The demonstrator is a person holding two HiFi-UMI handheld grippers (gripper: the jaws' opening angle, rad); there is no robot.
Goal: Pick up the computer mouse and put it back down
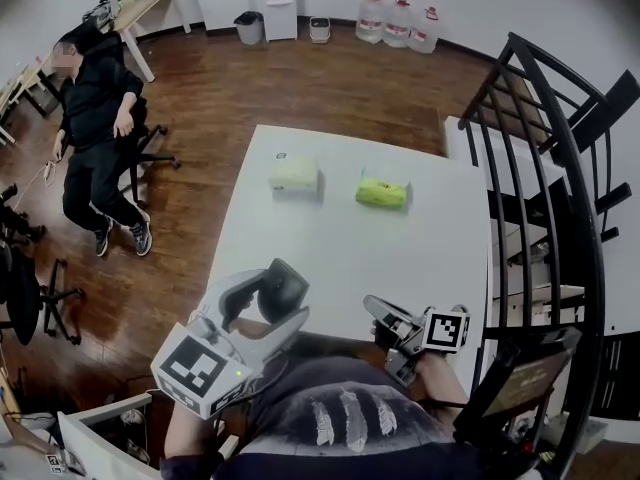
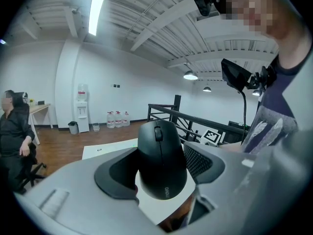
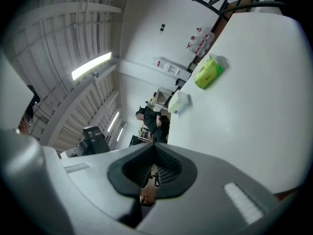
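Left gripper (image 2: 159, 169) is clamped on the mouse (image 2: 162, 156) – matte black, smooth and domed, scroll wheel along its centre line. The ribbed dark pads (image 2: 201, 161) press on its flanks and its nose is tipped upward. The head view places it over the near left edge of the table (image 1: 400, 258), a plain white slab.

Right gripper (image 3: 155, 153) has its jaws drawn together with nothing between them, low at the table's near edge.

Only the head view shows both packs together at the far side: a pale green box (image 1: 295, 174) and a bright green soft pack (image 1: 383, 191). A black metal railing (image 1: 545, 158) borders the right. A seated person (image 1: 95, 118) is well apart on the wooden floor (image 1: 330, 88).
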